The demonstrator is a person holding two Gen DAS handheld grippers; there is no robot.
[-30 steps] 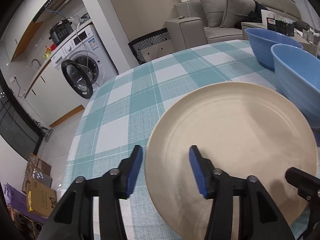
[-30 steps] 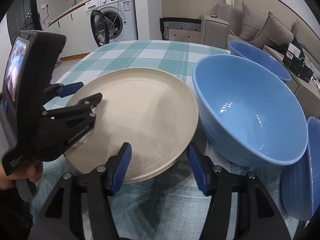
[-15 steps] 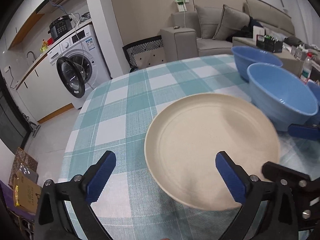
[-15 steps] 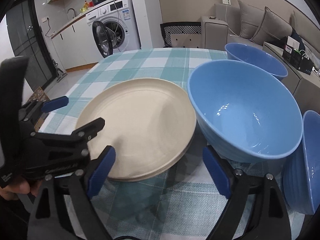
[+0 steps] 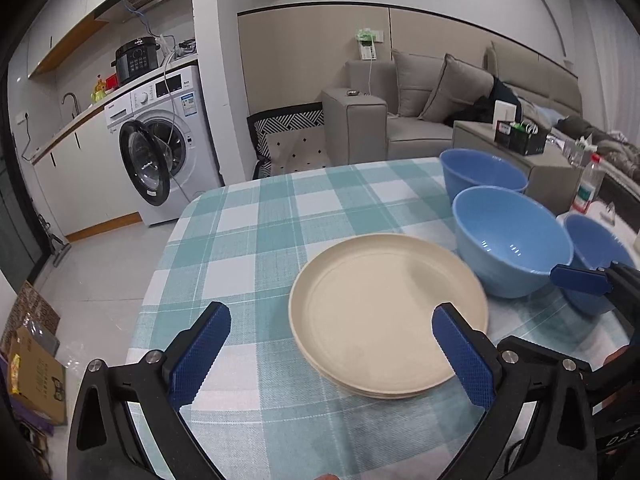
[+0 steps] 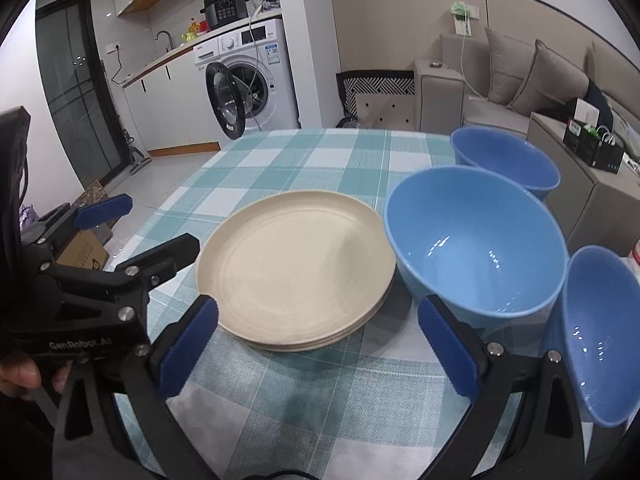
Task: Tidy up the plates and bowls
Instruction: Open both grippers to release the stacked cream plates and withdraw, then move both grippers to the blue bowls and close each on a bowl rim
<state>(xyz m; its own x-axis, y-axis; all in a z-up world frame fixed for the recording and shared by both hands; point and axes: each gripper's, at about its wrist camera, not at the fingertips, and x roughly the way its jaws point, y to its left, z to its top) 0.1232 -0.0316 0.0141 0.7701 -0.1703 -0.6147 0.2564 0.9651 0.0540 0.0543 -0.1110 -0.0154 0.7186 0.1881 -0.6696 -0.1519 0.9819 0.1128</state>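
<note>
A stack of cream plates point(image 5: 386, 312) point(image 6: 296, 268) lies on the checked tablecloth. Three blue bowls stand in a row to its right: a far bowl point(image 5: 482, 172) point(image 6: 504, 160), a middle bowl point(image 5: 510, 240) point(image 6: 476, 244) beside the stack, and a near bowl point(image 5: 596, 244) point(image 6: 592, 332). My left gripper point(image 5: 330, 354) is open and empty, held back above the near rim of the plates. My right gripper point(image 6: 318, 350) is open and empty, just short of the plates and the middle bowl. The left gripper also shows in the right wrist view point(image 6: 148, 224).
The round table point(image 5: 248, 224) has its left edge near the plates. Beyond it stand a washing machine point(image 5: 160, 148) with its door open, a grey sofa point(image 5: 432, 100) and a side table with a plastic bottle point(image 5: 588, 188). Cardboard boxes point(image 5: 32, 368) lie on the floor.
Both grippers opened wide, let go of the top plate and drew back and up. The plate now rests on the stack.
</note>
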